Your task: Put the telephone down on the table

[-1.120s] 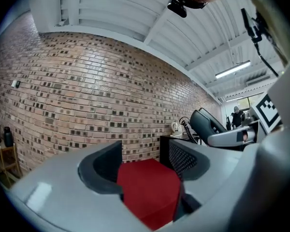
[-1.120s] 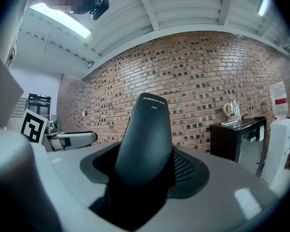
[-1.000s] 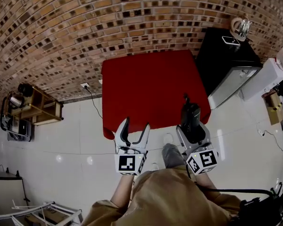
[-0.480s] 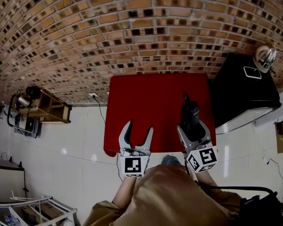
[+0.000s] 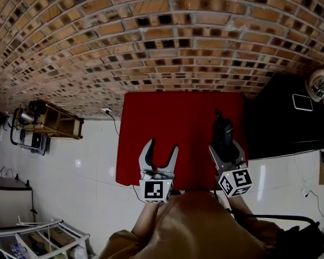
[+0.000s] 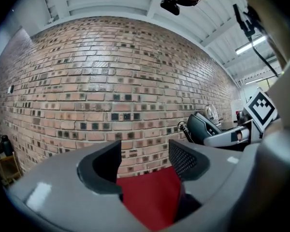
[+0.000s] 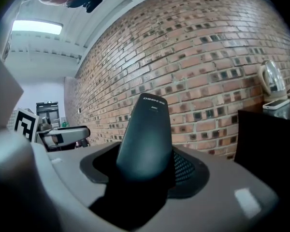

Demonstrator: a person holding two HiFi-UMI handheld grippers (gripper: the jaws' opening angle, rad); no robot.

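Note:
A dark cordless telephone (image 5: 223, 134) with a short antenna sticks out of my right gripper (image 5: 225, 144), which is shut on it over the right part of the red table (image 5: 173, 117). In the right gripper view the telephone (image 7: 147, 134) stands between the black pads, pointing at the brick wall. My left gripper (image 5: 159, 152) hangs open over the table's near left part, nothing between its fingers (image 6: 186, 158). From the left gripper view the telephone (image 6: 203, 127) shows at the right, and the red table (image 6: 150, 197) lies below the jaws.
A brick wall (image 5: 167, 42) runs behind the table. A black cabinet (image 5: 286, 123) stands right of the table with a small flat device (image 5: 302, 102) and a kettle (image 5: 319, 83) on it. A wooden shelf unit (image 5: 48, 121) stands at the left on the white floor.
Both grippers have moved forward from the table's near edge to over the table, toward the wall. The telephone stays held in the right gripper.

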